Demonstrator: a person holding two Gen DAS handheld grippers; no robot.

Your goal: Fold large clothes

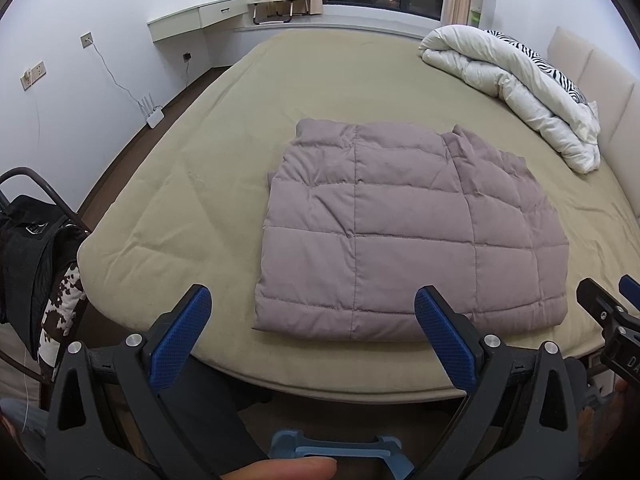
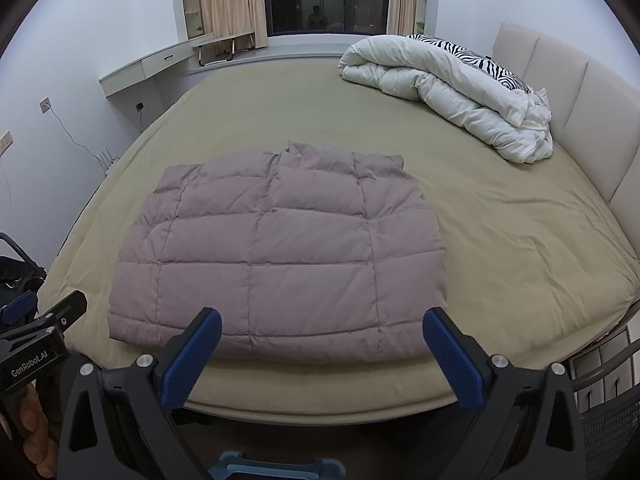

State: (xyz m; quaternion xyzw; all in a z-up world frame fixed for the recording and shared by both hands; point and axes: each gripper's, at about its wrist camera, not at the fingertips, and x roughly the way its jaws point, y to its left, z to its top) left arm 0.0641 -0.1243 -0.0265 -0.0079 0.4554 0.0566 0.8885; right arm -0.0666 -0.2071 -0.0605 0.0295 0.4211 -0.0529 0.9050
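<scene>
Mauve quilted jacket (image 1: 404,236) lies folded flat near the bed's (image 1: 192,184) front edge, long axis running away from it. Left gripper (image 1: 312,308) and right gripper (image 2: 322,330) both wide, empty, hovering just short of that edge. Jacket dead ahead of both, each about equally near its front hem.

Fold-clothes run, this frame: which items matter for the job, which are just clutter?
Job:
- quilted jacket, folded flat on the bed
- left gripper, open
- right gripper, open

Clutter:
- white duvet by the headboard
- zebra-print pillow
- router on the floor
- wall desk
</scene>
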